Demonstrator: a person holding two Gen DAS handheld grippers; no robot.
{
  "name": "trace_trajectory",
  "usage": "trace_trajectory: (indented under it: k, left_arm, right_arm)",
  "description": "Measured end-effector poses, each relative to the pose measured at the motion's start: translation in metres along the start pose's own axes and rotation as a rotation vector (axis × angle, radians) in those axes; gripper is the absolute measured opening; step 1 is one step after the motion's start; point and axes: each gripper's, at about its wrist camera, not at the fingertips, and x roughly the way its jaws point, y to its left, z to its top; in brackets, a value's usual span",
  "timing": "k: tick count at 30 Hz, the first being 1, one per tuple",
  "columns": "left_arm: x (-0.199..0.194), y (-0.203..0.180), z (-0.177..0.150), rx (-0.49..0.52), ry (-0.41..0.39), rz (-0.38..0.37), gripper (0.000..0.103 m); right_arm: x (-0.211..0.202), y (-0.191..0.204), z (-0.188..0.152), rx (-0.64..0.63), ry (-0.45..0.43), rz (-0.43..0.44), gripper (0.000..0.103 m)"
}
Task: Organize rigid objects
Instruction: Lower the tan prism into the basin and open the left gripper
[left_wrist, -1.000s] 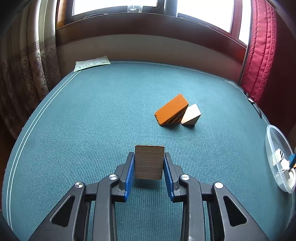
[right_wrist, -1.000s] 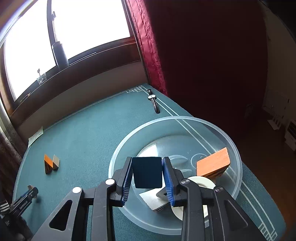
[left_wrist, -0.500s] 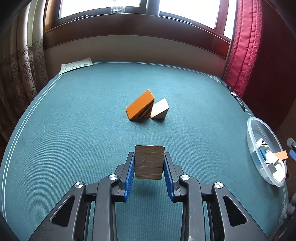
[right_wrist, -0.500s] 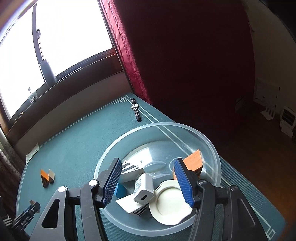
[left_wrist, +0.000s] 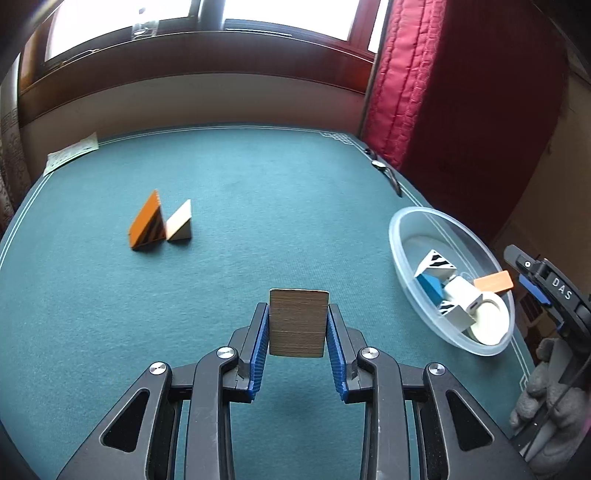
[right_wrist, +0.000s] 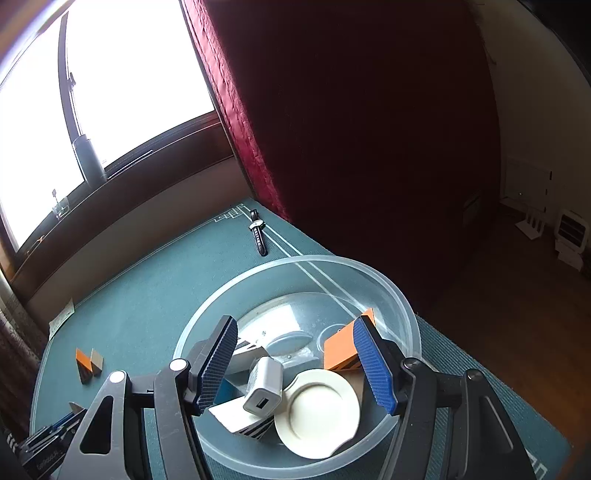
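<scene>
My left gripper (left_wrist: 297, 326) is shut on a brown wooden block (left_wrist: 298, 321) and holds it above the teal table mat. An orange wedge (left_wrist: 146, 225) and a pale wedge (left_wrist: 180, 223) lie side by side at the far left. My right gripper (right_wrist: 295, 365) hangs over the clear bowl (right_wrist: 295, 260). Its jaws are opening and nothing is between the pads. In the bowl lie a blue block (left_wrist: 430, 286), a white charger (right_wrist: 264, 384), a white disc (right_wrist: 317, 410), an orange block (right_wrist: 341, 350) and striped white blocks (right_wrist: 240, 421).
The bowl (left_wrist: 415, 304) stands near the mat's right edge, beside a grey-gloved hand (left_wrist: 550, 398). A wristwatch (right_wrist: 257, 230) lies at the far right corner by the red curtain (left_wrist: 406, 92). A paper slip (left_wrist: 70, 155) sits at the far left under the window sill.
My right jaws have opened and let go of the blue block, which now lies in the bowl. My left gripper, still gripping the brown block, has swung right, bringing the bowl into view.
</scene>
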Motion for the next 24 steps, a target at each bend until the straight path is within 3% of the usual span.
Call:
trace_trajectory:
  k: [7,24]
  left_arm:
    - [0.005,-0.039,0.011,0.048,0.012,-0.087,0.031]
    - [0.037,-0.109,0.022,0.157,0.044,-0.168,0.031]
  right_arm:
    - [0.006,-0.011,0.002,0.019,-0.013,0.009,0.069]
    - [0.018,-0.038,0.007,0.099,-0.029,0.027,0.069]
